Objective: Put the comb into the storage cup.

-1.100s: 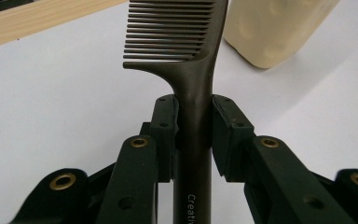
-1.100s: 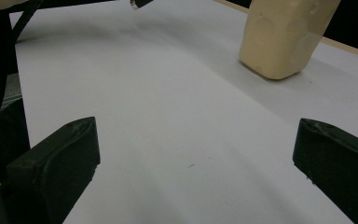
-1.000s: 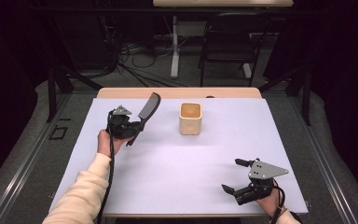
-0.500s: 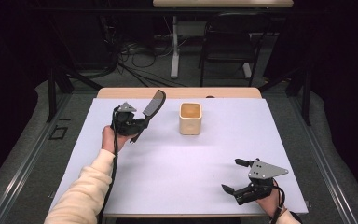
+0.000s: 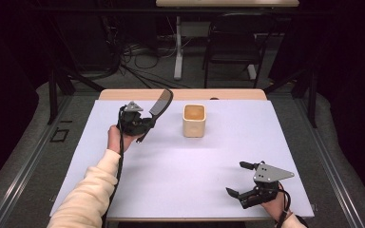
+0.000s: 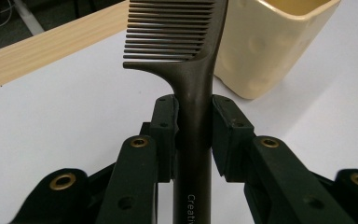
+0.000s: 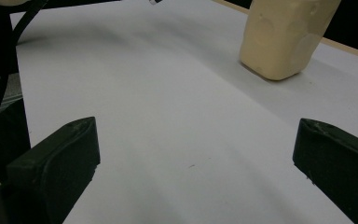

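I hold a dark comb (image 5: 160,102) by its handle in the left gripper (image 5: 142,124), jaws clamped on both sides of the shaft. In the left gripper view the comb (image 6: 186,56) stands upright between the jaws, its teeth to the left of the spine and pale lettering low on the handle. It is raised over the table's far left, tilted toward a cream cup (image 5: 194,120) that stands just to its right.

The right gripper (image 5: 241,179) rests at the near right edge, jaws spread wide, nothing between them.

The table (image 5: 228,156) is white with a wooden strip (image 5: 123,94) along the far edge. Beyond it I see a dark room, floor cables (image 5: 128,66) and a chair (image 5: 230,52).

The table's middle and right lie open; the cup (image 7: 282,35) is well apart from the right gripper.
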Action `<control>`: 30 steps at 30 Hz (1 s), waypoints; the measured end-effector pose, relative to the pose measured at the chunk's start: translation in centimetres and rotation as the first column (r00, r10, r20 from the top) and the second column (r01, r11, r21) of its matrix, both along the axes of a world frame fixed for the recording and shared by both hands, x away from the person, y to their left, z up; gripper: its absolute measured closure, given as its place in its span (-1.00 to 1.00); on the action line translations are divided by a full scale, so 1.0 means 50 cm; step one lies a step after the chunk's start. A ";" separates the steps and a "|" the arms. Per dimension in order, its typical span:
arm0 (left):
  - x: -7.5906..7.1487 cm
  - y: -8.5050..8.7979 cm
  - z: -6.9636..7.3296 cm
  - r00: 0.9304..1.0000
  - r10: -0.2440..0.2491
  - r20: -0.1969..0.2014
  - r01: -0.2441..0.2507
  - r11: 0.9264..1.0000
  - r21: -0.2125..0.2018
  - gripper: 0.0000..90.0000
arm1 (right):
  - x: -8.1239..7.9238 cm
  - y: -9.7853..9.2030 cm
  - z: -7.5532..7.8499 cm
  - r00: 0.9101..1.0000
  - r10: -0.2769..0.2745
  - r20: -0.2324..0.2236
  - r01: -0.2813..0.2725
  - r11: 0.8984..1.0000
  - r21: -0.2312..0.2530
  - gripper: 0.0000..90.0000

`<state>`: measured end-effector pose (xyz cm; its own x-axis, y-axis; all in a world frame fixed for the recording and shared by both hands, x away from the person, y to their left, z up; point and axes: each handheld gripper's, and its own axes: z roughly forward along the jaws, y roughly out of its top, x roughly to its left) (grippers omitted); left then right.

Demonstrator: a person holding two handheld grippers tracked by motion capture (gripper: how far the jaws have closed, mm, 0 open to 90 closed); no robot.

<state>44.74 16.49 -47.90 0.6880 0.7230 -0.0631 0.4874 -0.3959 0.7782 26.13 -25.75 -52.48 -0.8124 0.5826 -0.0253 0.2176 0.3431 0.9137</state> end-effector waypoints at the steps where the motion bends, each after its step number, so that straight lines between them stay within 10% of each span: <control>1: 0.001 -0.001 0.001 1.000 0.000 0.004 0.000 1.000 -0.001 0.59 | 0.000 0.000 0.000 1.000 0.000 0.000 0.000 1.000 0.000 -1.00; 30: 0.019 -0.030 0.013 0.999 0.010 0.047 -0.008 0.999 -0.044 0.59 | 0.000 0.000 0.000 1.000 0.001 0.000 -0.001 1.000 0.000 -1.00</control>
